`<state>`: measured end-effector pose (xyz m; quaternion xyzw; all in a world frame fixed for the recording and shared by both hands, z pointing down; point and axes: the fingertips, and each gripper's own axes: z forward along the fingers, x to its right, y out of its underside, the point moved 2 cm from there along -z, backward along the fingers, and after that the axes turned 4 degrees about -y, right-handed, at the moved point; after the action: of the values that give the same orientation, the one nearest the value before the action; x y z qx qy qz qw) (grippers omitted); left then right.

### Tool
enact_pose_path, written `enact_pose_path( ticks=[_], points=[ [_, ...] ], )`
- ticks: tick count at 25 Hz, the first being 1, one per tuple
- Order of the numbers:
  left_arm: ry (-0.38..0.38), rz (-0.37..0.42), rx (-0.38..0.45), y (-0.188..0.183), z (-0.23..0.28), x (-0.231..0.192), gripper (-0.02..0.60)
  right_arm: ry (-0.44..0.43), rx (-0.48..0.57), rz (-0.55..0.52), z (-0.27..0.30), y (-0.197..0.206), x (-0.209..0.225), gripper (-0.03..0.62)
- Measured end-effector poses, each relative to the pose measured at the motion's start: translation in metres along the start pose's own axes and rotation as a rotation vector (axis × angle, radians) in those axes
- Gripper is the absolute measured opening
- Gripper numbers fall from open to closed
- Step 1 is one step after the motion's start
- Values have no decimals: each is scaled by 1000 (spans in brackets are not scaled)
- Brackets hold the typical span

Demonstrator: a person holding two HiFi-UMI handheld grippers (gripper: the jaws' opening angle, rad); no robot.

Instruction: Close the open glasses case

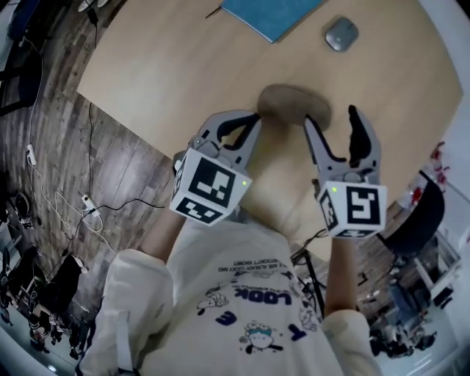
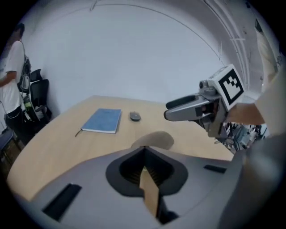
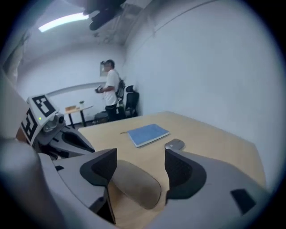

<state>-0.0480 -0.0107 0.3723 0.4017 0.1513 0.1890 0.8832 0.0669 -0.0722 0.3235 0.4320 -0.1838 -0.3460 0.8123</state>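
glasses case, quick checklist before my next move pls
1. Glasses case within reach, lying on the table between both claws: ok.
2. Right claw open, with the case showing between its jaws in the right gripper view: ok.
3. Left claw ready to grasp: not ok, its jaws are together beside the case's left end.
4. Lid still open: cannot tell; no raised lid shows, and the case looks like one closed oval.
5. Blue notebook and grey mouse apart from the case: ok.
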Motion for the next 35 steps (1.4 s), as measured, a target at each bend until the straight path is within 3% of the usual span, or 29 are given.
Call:
enact_pose_path(
  ticks=[2, 5, 7, 13, 18, 35],
  points=[
    [-52, -15, 54, -21, -12, -6, -2, 70, 74, 102, -13, -7, 2, 318],
    [-99, -16, 146, -55, -29, -17, -2, 204, 179, 177, -26, -25, 0, 77],
    [-117, -18, 200, -76, -45, -24, -2, 256, 225, 190, -34, -42, -9, 23],
    [-172, -28, 341, -124, -85, -22, -2, 349, 325, 230, -63, -75, -21, 18],
    [-211, -29, 447, -151, -108, -14, -2, 432, 393, 180, -88, -93, -25, 17],
    [-247, -37, 514, -167, -133, -1, -2, 497, 452, 151, -125, -109, -33, 5]
  ],
)
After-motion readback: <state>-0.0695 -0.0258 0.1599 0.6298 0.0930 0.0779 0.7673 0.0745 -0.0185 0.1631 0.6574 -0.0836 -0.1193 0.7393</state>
